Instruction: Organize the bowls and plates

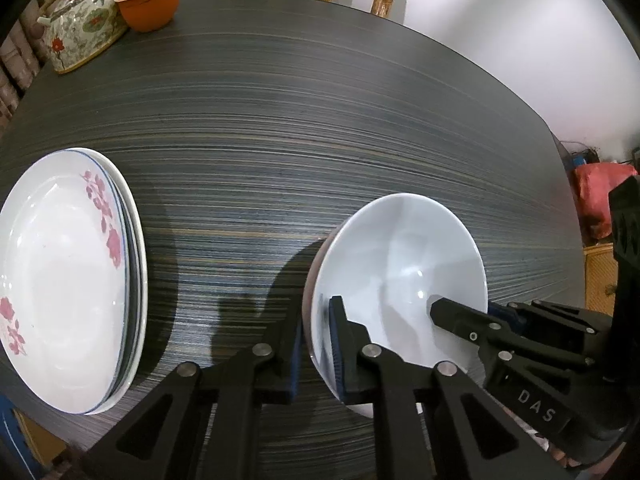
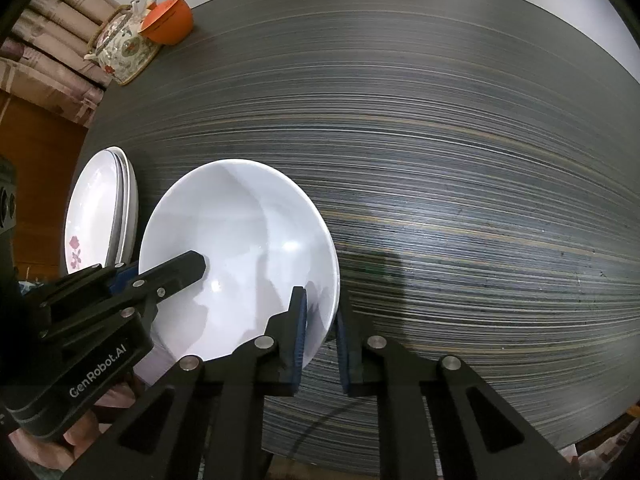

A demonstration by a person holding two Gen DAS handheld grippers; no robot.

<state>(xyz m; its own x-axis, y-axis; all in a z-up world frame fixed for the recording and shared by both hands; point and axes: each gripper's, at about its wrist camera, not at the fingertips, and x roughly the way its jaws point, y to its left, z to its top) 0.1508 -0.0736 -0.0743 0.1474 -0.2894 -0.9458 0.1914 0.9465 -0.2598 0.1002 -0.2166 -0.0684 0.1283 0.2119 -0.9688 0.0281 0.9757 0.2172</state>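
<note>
White bowl (image 1: 400, 264), lower right of the left wrist view: it is sitting mouth-up on the dark table (image 1: 320, 120), round, no long axis. Your left gripper (image 1: 316, 348) is pinching its near-left rim, your right gripper (image 2: 322, 340) its opposite rim. Stacked plates (image 1: 68, 280) are lying flat at left.

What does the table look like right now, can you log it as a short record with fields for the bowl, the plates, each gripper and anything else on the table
bowl: white bowl, plain, on the dark striped table
left gripper: left gripper shut on the bowl's left rim
right gripper: right gripper shut on the bowl's right rim
plates: stack of plates left of the bowl and apart from it, top one with pink flowers
far corner: floral teapot beside an orange lidded cup
</note>
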